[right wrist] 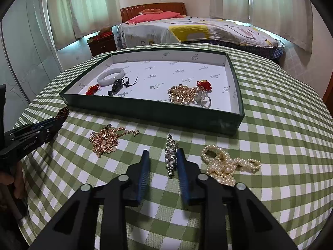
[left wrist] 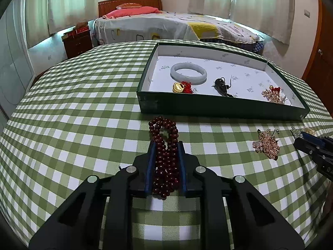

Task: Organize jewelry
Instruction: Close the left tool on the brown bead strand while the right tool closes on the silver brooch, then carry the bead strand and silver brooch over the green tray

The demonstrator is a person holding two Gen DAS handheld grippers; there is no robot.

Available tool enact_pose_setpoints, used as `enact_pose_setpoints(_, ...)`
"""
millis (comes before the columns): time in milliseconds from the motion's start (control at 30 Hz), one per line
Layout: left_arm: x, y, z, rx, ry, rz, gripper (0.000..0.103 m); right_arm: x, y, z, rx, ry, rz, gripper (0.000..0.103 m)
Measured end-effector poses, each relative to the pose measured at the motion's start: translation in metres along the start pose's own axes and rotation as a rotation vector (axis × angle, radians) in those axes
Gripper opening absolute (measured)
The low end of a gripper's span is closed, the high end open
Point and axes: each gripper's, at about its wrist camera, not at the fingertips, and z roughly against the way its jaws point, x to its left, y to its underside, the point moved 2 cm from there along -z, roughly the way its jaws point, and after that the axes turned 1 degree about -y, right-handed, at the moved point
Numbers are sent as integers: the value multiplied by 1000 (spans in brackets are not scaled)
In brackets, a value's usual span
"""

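A dark red bead bracelet (left wrist: 164,145) lies between the fingers of my left gripper (left wrist: 166,143), which is shut on it just in front of the green tray (left wrist: 208,108). The tray (right wrist: 145,112) holds a white jade bangle (left wrist: 188,73), a gold charm with red knot (left wrist: 182,87), a black pendant (left wrist: 221,85) and a gold chain pile (right wrist: 183,95). My right gripper (right wrist: 162,152) is open, its right finger beside a silver rhinestone piece (right wrist: 171,156). A gold chain (right wrist: 106,139) and a pearl strand (right wrist: 226,164) lie on the cloth.
The table has a green and white checked cloth (left wrist: 72,114). A bed (left wrist: 166,25) stands behind the table, with a dark nightstand (left wrist: 77,41) beside it. The left gripper shows at the left edge of the right wrist view (right wrist: 31,137).
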Motion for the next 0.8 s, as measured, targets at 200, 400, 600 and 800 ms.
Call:
enact_pose_setpoints(200,0,0,2,-5,14,10,16,-3,1,1,-3,15,-5,12)
enact_pose_setpoints(400,0,0,5,-19,18,13,12,0,4,5,-18,27,4,12)
enact_pose_setpoints(600,2,-1,9,-20,25,26,11,0,2,14,-46,38,11,12)
enact_pose_setpoints(800,0,-3,19,-39,30,24,11,-2,0,19,-59,36,7,12)
